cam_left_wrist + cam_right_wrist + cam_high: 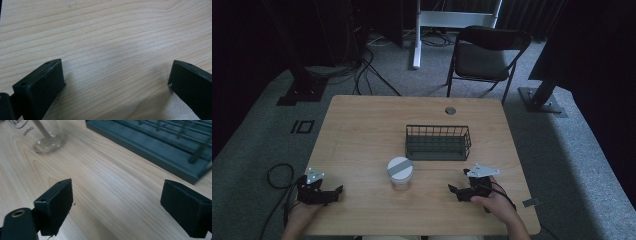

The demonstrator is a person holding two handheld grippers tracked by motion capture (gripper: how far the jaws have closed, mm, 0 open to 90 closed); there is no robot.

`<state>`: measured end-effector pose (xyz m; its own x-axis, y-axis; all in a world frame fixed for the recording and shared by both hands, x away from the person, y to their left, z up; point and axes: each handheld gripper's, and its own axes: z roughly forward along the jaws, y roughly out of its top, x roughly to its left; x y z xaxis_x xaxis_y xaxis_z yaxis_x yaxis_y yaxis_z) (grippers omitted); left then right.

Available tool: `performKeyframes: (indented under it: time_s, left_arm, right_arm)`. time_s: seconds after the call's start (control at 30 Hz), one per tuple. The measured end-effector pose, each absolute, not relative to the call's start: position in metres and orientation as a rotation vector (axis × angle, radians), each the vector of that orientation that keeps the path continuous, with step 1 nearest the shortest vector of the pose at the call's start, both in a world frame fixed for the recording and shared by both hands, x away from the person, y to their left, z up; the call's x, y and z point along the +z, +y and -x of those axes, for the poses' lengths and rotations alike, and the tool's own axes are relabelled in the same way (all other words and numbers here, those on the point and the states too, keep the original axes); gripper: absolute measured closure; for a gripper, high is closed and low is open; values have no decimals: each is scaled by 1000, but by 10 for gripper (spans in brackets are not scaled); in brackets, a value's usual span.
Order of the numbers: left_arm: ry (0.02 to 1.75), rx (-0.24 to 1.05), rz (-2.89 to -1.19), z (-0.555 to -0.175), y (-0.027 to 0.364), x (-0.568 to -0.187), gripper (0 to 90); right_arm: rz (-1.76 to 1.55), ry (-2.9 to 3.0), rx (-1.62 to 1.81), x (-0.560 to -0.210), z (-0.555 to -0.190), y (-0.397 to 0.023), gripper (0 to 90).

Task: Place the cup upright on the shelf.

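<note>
Pale wood grain runs across the table (362,135), which carries two things: a clear jar (400,173) with a grey lid, standing upright near the middle of the front half, and a dark wire basket (438,142) just behind it and a little to the right, well short of the far edge. The jar and basket stand apart, not touching.

The left gripper (332,192) rests near the front left corner with its jaws spread wide and nothing between them; the left gripper view has only bare wood between its jaws. The right gripper (455,191) sits near the front edge, right of the jar, also gaping and empty, and points toward the jar. In the right gripper view the jar's glass base (47,143) shows at the upper left and the basket's floor (160,150) at the upper right.

The jar looks like the thing to be picked up, probably for the basket. The risks, as I judge them: glass is smooth, so a grip taken too high on the lid or off-centre could let it slip or tip. A jaw coming in from the side might nudge the jar over before closing. The basket's rim stands close behind, and a low carry could knock the jar against its wires.
</note>
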<state>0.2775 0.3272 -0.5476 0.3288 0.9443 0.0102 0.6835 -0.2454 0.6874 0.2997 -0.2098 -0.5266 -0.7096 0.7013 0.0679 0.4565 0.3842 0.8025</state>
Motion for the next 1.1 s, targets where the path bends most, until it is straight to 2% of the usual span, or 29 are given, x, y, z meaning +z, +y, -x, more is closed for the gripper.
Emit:
performKeyframes:
  time_s: [1.1]
  left_arm:
    - [1425,579,-2014,-277,327,-548,6]
  right_arm:
    - [-855,2511,1269,-537,-297,-137,107]
